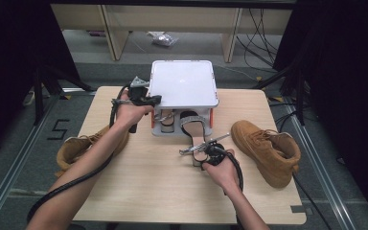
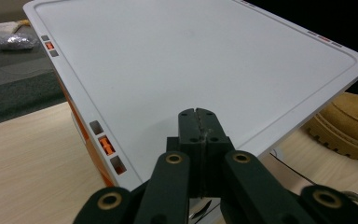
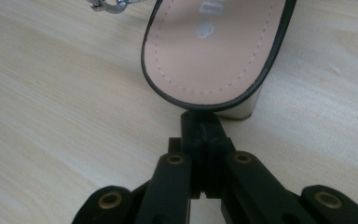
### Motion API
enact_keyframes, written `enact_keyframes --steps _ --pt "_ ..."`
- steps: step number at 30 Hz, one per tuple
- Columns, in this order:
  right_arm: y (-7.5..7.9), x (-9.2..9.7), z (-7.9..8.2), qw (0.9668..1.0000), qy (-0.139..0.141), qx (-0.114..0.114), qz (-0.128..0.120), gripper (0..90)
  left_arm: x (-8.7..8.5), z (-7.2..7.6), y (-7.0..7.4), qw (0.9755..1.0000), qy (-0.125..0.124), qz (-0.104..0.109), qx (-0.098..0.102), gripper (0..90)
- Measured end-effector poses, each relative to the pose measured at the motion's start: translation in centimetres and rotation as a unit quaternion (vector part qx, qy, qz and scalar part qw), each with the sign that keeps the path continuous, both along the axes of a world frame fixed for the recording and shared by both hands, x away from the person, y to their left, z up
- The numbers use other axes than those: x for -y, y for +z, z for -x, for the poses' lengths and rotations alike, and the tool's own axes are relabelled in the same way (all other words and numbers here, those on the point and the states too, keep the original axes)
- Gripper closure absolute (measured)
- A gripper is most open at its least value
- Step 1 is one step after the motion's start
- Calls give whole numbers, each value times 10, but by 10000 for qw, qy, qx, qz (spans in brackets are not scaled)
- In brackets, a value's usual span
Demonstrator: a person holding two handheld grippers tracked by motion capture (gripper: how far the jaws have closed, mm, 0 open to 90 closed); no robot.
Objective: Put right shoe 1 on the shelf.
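A white-lidded shoe rack (image 1: 183, 84) stands at the back middle of the table. My left gripper (image 1: 155, 99) is shut and empty, and in the left gripper view its closed tips (image 2: 198, 114) rest over the lid (image 2: 191, 60) near the front corner. A black-edged heeled sandal (image 1: 194, 134) with a pink insole lies half out of the rack's front. My right gripper (image 1: 202, 157) sits just behind its heel. In the right gripper view the shut jaws (image 3: 200, 117) touch the sandal's (image 3: 214, 42) back edge and hold nothing.
A tan boot (image 1: 266, 151) lies to the right of the sandal. Another tan boot (image 1: 79, 148) sits at the left edge, partly under my left forearm. A second sandal (image 1: 167, 119) rests inside the rack. Orange clips (image 2: 105, 145) line the lid's side. Cables trail from both grippers.
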State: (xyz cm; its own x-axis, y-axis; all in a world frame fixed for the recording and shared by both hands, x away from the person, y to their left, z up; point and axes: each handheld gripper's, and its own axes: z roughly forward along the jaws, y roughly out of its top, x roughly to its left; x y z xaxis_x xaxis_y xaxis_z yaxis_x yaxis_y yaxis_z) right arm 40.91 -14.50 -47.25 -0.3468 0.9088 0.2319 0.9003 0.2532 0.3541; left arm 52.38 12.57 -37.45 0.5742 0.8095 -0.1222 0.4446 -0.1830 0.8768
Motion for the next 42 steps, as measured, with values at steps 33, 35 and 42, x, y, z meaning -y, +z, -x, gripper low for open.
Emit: enact_keyframes --steps 33,35,42 --pt "12 -29 -26 9971 -7 640 -404 900 0 -1 0 10000 -33 16 -4 896" --pt "14 -27 -28 9966 16 758 -322 900 0 -1 0 10000 -29 23 0 896" --pt "18 -29 -35 9950 27 964 -272 900 0 -1 0 10000 -32 17 -3 896"
